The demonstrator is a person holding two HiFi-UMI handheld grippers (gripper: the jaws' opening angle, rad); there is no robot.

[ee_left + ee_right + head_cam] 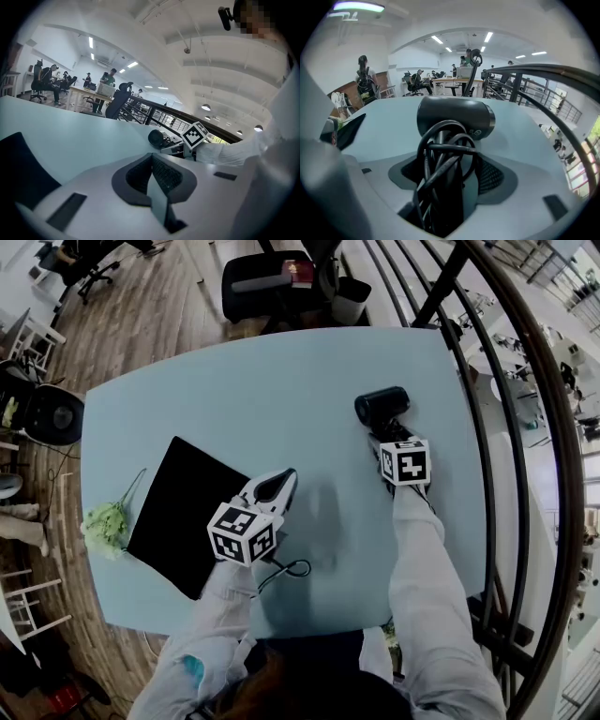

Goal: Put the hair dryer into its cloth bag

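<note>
1. From the head view, the hair dryer (380, 407) lies on the far right part of the blue table (281, 381). The black cloth bag (178, 512) lies flat on the near left part, well apart from it.
2. The right gripper (384, 439) reaches the dryer from the near side. This view does not show how its jaws stand.
3. The right gripper view does. The right gripper (450, 176) has its jaws part way in, squeezing the dryer's handle, which has its black cord wound round it. The round body of the hair dryer (454, 117) sticks out just past the jaws.
4. That view also shows a corner of the cloth bag (349, 131) far off to the left.
5. The left gripper (279, 484) sits just beside the bag's right edge in the head view.
6. In its own view, the left gripper (152, 176) has its jaws tight together with nothing in them. It looks across the table at the hair dryer (156, 138) and the right gripper (169, 146). An edge of the cloth bag (18, 164) shows at the left.
7. Only the head view shows the green flowers (105, 523) at the table's left edge.
8. Only the two gripper views show people at desks far away.
</note>
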